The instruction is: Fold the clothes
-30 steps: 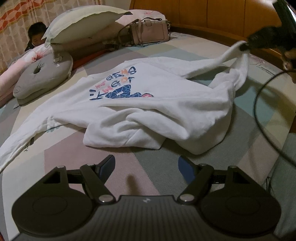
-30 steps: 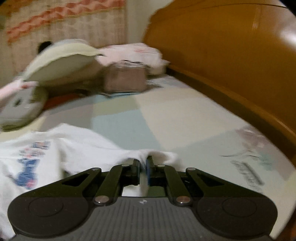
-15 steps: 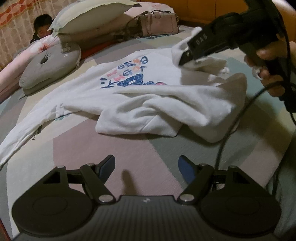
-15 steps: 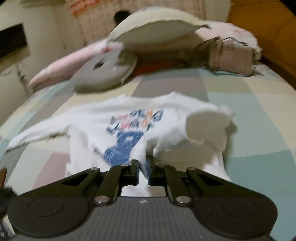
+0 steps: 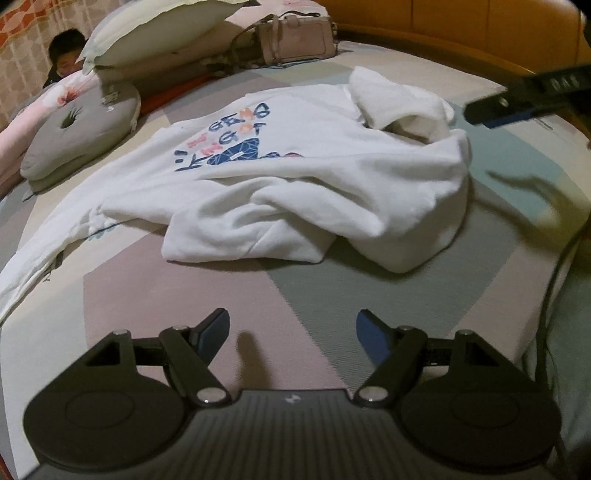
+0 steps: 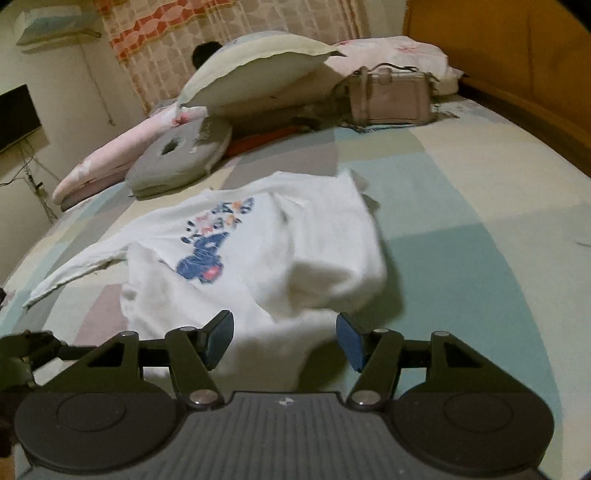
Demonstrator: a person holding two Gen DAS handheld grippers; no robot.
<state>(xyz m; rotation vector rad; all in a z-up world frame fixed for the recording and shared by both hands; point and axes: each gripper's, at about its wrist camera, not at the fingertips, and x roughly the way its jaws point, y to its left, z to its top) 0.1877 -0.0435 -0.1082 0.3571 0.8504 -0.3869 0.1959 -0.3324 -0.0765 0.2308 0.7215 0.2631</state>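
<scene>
A white sweatshirt (image 5: 295,177) with a blue and pink print lies crumpled on the patchwork bed (image 5: 184,295). Its left sleeve trails off to the left, and its right sleeve (image 5: 399,99) lies folded back over the chest. My left gripper (image 5: 291,332) hovers open over bare bedspread, short of the hem, with nothing between its fingers. My right gripper (image 6: 284,339) has its jaws opening above the sweatshirt (image 6: 258,258). Blurred white cloth lies under the gap, and the pads stand clear of it. One right finger (image 5: 517,105) shows in the left wrist view at the upper right.
At the head of the bed are a large pillow (image 5: 159,33), a grey ring cushion (image 5: 81,136) and a pink handbag (image 5: 295,35). A person's head (image 5: 68,55) shows behind them. A wooden headboard (image 5: 443,26) curves along the right. A black cable (image 5: 554,277) hangs at the right.
The right gripper carried the sleeve from the far right across onto the chest, then let it go with its jaws spreading. The left gripper stayed where it was, open.
</scene>
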